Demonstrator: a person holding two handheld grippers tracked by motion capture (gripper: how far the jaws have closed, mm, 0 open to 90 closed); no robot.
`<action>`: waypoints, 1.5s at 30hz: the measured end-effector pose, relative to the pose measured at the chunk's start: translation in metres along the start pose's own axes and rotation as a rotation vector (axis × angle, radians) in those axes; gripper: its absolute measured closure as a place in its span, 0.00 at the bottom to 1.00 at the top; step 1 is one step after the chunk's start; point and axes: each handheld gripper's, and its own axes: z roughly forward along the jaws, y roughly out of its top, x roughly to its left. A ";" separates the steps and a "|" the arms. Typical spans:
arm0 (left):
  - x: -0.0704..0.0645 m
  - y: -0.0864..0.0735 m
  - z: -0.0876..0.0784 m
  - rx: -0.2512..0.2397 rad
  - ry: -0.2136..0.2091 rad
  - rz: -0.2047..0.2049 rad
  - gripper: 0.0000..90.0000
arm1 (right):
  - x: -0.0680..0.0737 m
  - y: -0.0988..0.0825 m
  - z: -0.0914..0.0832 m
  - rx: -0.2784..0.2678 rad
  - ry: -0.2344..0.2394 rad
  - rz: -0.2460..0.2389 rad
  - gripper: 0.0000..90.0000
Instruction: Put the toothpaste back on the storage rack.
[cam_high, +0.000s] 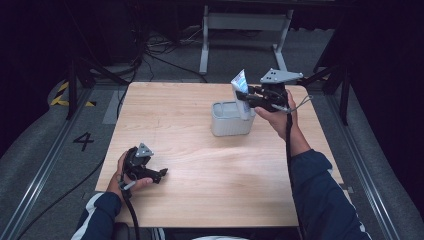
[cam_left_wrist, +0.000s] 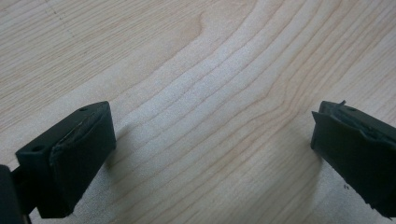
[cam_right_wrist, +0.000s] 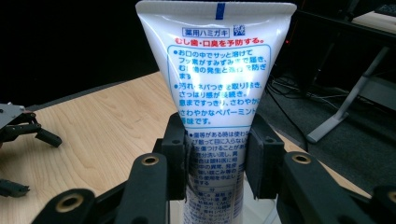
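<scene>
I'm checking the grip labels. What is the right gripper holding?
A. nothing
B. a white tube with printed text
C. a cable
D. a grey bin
B: in the right gripper view, the right gripper has its fingers pressed on both sides of the white tube.

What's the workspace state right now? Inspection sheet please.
Surface: wooden table, bare grain.
Job's things: toothpaste tube upright, crimped end up, over the grey box.
Clutter: nothing seen.
Grippers: right tongs shut on the tube's lower part; left tongs open, resting on the table near the front left.
Cables: one trailing from each gripper; more on the floor behind the table.
Surroundings: dark room, grey metal stand, floor marked 4.
</scene>
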 end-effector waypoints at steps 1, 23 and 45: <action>0.000 0.000 0.000 0.000 0.000 -0.003 0.00 | 0.000 0.001 0.001 0.001 0.000 -0.002 0.73; 0.000 0.000 -0.001 0.005 0.004 0.004 0.00 | -0.010 -0.001 0.031 0.015 -0.001 0.020 0.73; -0.001 -0.001 -0.001 0.006 0.000 -0.013 0.00 | -0.025 -0.021 0.046 0.024 -0.019 0.063 0.72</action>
